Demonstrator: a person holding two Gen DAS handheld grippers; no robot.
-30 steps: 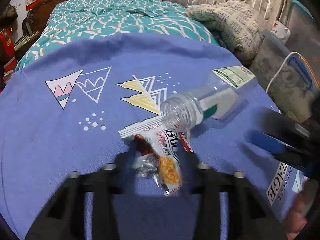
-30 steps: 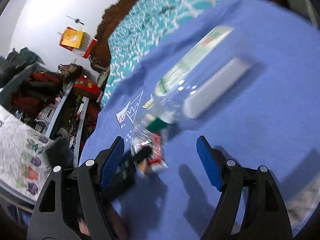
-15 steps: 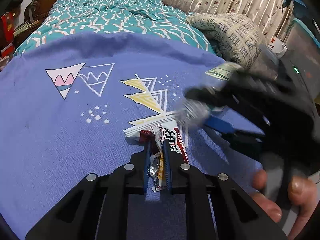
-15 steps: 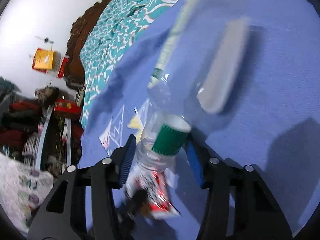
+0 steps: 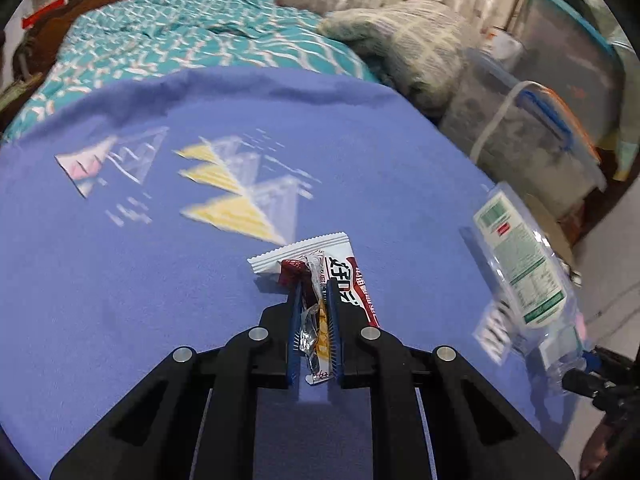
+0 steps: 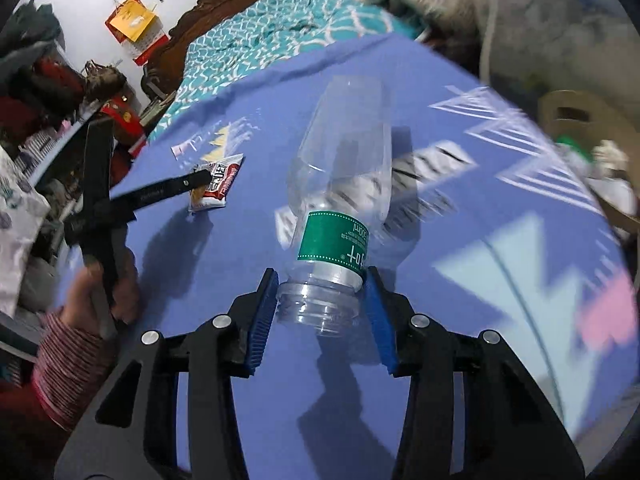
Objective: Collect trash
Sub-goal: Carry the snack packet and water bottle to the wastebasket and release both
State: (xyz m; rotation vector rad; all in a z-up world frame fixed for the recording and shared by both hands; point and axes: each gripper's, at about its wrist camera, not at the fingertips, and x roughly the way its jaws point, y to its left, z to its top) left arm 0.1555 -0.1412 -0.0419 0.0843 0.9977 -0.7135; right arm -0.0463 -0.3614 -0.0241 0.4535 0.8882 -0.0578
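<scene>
My left gripper (image 5: pixel 314 292) is shut on a crumpled white, red and orange snack wrapper (image 5: pixel 320 280) that rests on the blue blanket (image 5: pixel 160 280). My right gripper (image 6: pixel 320 292) is shut on the neck of a clear plastic bottle (image 6: pixel 340 184) with a green label and no cap, held above the blanket. In the left wrist view the bottle (image 5: pixel 520 276) hangs at the right edge. In the right wrist view the left gripper (image 6: pixel 200 178) and the wrapper (image 6: pixel 214 192) lie to the left.
A teal patterned bedspread (image 5: pixel 180 52) and a checked pillow (image 5: pixel 404 48) lie beyond the blanket. Clear storage boxes (image 5: pixel 532 132) stand at the right. A brown paper bag (image 6: pixel 580 120) sits off the bed's right edge. Cluttered shelves (image 6: pixel 36 92) are at the left.
My left gripper closed on the wrapper. My right gripper closed on the bottle's neck and lifted it away to the right, off the wrapper.
</scene>
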